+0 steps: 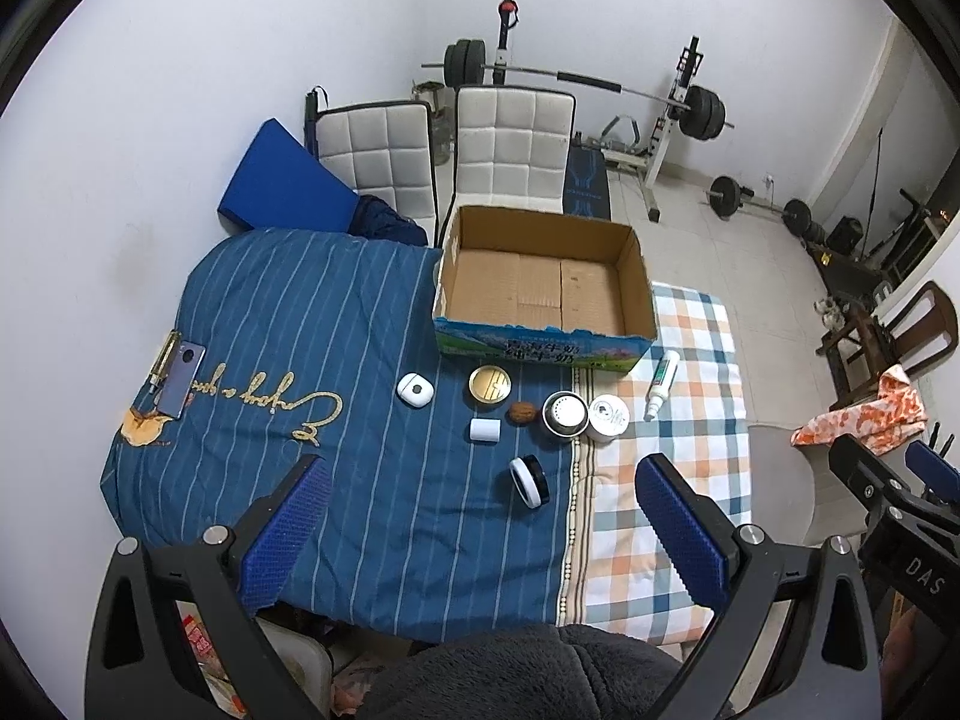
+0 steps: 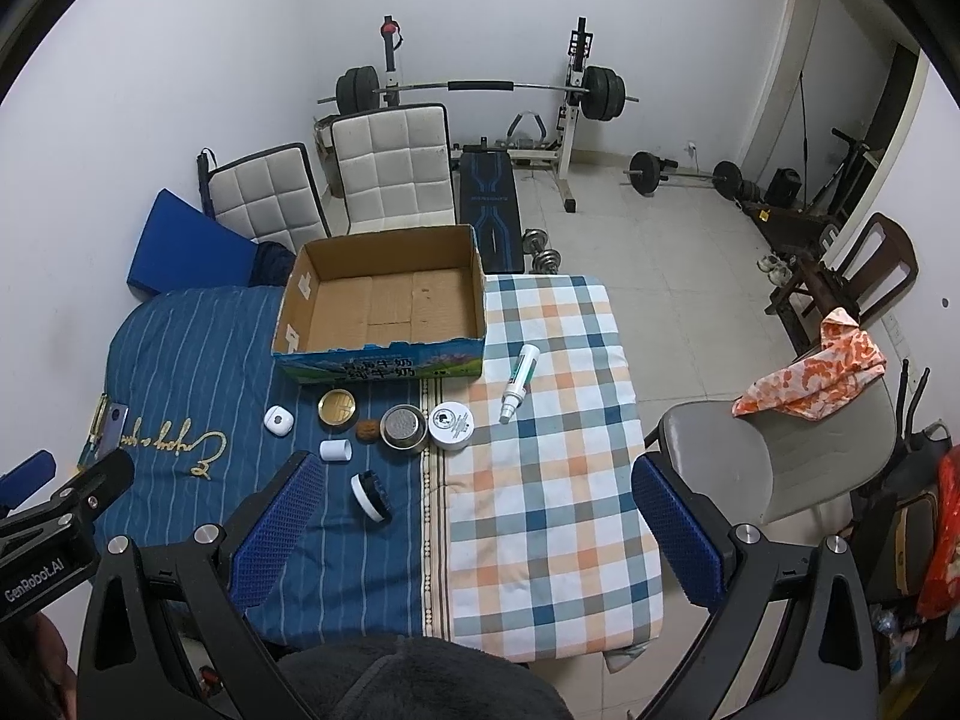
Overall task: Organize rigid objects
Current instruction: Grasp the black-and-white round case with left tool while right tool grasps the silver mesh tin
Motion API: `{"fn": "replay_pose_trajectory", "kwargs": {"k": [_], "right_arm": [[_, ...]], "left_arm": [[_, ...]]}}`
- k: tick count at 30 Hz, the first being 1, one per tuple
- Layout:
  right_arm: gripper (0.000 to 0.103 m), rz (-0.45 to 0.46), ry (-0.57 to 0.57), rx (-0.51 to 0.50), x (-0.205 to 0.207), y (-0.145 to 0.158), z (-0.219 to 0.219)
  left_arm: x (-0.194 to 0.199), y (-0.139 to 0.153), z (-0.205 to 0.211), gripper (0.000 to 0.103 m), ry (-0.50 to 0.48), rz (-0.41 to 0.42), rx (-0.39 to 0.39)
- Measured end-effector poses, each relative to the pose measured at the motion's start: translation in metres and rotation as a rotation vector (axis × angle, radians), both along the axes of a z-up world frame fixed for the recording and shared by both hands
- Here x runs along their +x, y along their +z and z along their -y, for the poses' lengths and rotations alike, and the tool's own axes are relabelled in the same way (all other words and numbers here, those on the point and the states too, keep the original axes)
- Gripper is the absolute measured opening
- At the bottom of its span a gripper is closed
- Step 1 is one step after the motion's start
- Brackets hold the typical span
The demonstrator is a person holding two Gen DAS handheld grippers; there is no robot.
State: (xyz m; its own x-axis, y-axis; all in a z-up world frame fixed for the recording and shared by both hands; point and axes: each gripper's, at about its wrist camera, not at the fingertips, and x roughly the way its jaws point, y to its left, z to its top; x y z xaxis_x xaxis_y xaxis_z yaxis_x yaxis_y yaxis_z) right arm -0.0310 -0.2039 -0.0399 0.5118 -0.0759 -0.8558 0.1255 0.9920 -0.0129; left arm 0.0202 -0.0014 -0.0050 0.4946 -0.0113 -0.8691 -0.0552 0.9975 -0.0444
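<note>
An empty cardboard box (image 1: 543, 285) (image 2: 384, 300) stands at the far side of the cloth-covered table. In front of it lie small objects: a white case (image 1: 414, 387) (image 2: 277, 420), a gold round tin (image 1: 490, 384) (image 2: 337, 407), a walnut (image 1: 521, 412) (image 2: 367, 429), a white cylinder (image 1: 485, 431) (image 2: 335, 451), a metal cup (image 1: 564, 414) (image 2: 402, 426), a white jar (image 1: 607, 417) (image 2: 451, 425), a black-and-white puck (image 1: 529, 481) (image 2: 371, 497) and a white tube (image 1: 660, 384) (image 2: 519, 383). My left gripper (image 1: 480, 528) and right gripper (image 2: 480, 528) are both open and empty, above the table's near edge.
A phone on a clipboard (image 1: 177, 378) lies at the table's left edge. White padded chairs (image 1: 510, 144) stand behind the table. A grey chair (image 2: 750, 468) with an orange cloth stands to the right. A barbell rack (image 2: 480, 90) is by the far wall.
</note>
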Motion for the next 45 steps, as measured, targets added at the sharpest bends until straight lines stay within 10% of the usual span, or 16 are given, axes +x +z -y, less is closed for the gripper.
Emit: {"fn": "replay_pose_trajectory", "kwargs": {"k": [7, 24, 28, 35, 45], "right_arm": [[0.103, -0.158, -0.005, 0.056, 0.043, -0.079, 0.017], [0.096, -0.564, 0.045, 0.19, 0.117, -0.334, 0.056], [0.093, -0.588, 0.071, 0.234, 0.131, -0.348, 0.053], [0.093, -0.575, 0.28, 0.225, 0.181, -0.352, 0.001], [0.093, -0.666, 0.613, -0.096, 0.24, -0.398, -0.106]], "left_arm": [[0.043, -0.061, 0.009, 0.103, -0.023, -0.116, 0.016], [0.134, -0.337, 0.055, 0.081, -0.02, -0.644, -0.108], [0.139, -0.386, 0.066, 0.04, -0.019, -0.728, -0.108], [0.139, -0.412, 0.054, 0.025, 0.024, -0.712, -0.083], [0.137, -0.406, 0.0, 0.025, 0.08, -0.657, -0.053]]}}
